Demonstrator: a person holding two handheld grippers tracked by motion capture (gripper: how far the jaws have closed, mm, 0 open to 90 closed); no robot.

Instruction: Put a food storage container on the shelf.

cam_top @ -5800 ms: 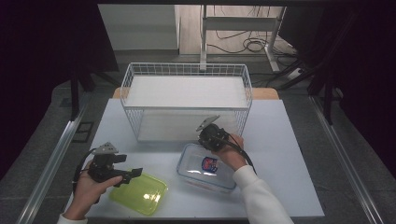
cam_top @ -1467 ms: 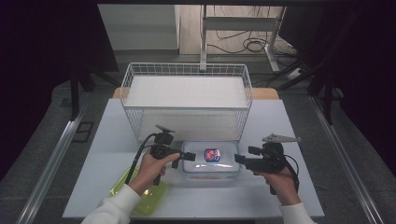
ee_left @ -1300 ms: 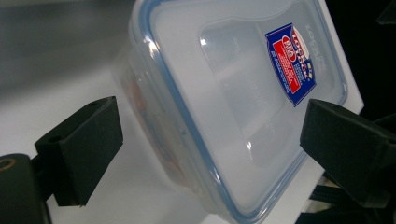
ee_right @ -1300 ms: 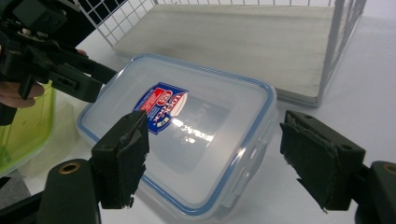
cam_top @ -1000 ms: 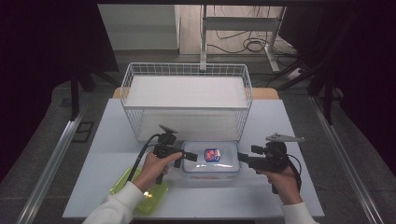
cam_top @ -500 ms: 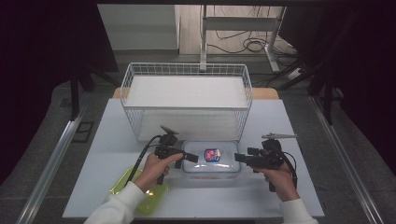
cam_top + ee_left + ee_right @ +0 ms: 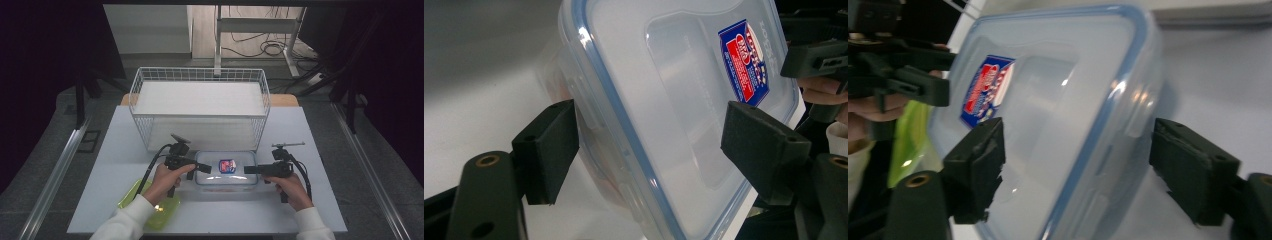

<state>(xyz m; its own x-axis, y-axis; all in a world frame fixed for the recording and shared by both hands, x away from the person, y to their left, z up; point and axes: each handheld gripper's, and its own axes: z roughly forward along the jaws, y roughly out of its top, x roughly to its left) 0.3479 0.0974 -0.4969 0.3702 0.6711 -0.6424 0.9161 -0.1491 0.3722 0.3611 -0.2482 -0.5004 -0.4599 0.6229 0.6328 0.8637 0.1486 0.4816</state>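
A clear plastic container [image 7: 226, 171] with a blue-rimmed lid and a red and blue label sits on the white table in front of the wire basket. My left gripper [image 7: 203, 167] straddles its left end. In the left gripper view [image 7: 656, 145] the jaws have just been closing around the lid's edge [image 7: 624, 120]. One pad [image 7: 551, 145] sits by the side clip and the other hangs over the lid, so it is still open. My right gripper [image 7: 250, 170] straddles the right end, open [image 7: 1075, 160], with a gap beside the rim [image 7: 1108, 115].
A white wire basket [image 7: 200, 75] stands behind the container. A lime green tub [image 7: 150, 205] lies at the front left, under the left forearm. The table's front edge is close to both hands. Cables trail from both grippers.
The right gripper has come down and in toward the container's right end. The left hand has kept its place at the left end, its jaws narrowing. Earlier it was by the green tub.
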